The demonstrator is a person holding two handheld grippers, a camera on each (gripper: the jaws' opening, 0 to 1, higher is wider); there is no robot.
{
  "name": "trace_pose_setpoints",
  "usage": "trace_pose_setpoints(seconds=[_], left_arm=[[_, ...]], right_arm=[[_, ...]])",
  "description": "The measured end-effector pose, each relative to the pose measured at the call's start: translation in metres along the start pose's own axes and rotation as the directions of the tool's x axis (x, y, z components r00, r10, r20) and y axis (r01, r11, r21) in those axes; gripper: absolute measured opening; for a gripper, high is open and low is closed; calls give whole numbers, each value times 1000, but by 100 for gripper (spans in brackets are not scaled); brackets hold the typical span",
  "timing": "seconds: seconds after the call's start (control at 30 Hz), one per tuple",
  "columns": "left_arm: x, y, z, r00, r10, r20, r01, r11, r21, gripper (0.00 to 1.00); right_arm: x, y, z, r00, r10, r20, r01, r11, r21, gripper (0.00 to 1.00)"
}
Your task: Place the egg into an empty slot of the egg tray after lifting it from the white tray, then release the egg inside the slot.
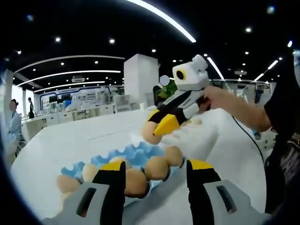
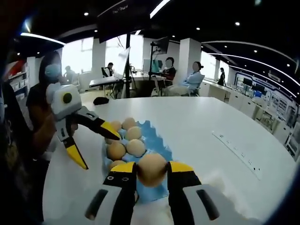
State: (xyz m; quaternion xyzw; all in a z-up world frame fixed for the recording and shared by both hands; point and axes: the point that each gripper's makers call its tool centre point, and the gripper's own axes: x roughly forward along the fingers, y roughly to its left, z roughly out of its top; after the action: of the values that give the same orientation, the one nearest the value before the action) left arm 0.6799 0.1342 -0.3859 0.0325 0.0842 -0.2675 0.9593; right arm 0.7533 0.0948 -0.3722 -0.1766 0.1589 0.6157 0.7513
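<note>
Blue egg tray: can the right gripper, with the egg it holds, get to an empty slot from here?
Probably yes. The right gripper holds the brown egg just above the blue moulded egg tray; bare blue slots lie close beneath it. The open left gripper hovers at the far side, apart.

The round white table (image 2: 225, 122) is carrying the blue moulded egg tray (image 2: 152, 136), several brown eggs (image 2: 135, 146) are sitting in its slots, one brown egg (image 2: 151, 169) is sitting between the right gripper (image 2: 152, 169) jaws over the tray's near edge, and the left gripper (image 2: 101, 145) is hanging beside the tray's left side.
</note>
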Motion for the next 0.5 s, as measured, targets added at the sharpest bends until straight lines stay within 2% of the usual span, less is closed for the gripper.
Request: trace_pose_setpoints(seconds=[0.4,0.5], left_arm=[[-4,5,-2,1000,12,2,-12,1000,-8,53],[-5,6,-1,1000,16,2,-16,1000,-8,53]], right_arm=[[22,10,-2,999,43,-8,-43,999,3,27],[25,19,-4,999,50,-13,-50,999,3,27]])
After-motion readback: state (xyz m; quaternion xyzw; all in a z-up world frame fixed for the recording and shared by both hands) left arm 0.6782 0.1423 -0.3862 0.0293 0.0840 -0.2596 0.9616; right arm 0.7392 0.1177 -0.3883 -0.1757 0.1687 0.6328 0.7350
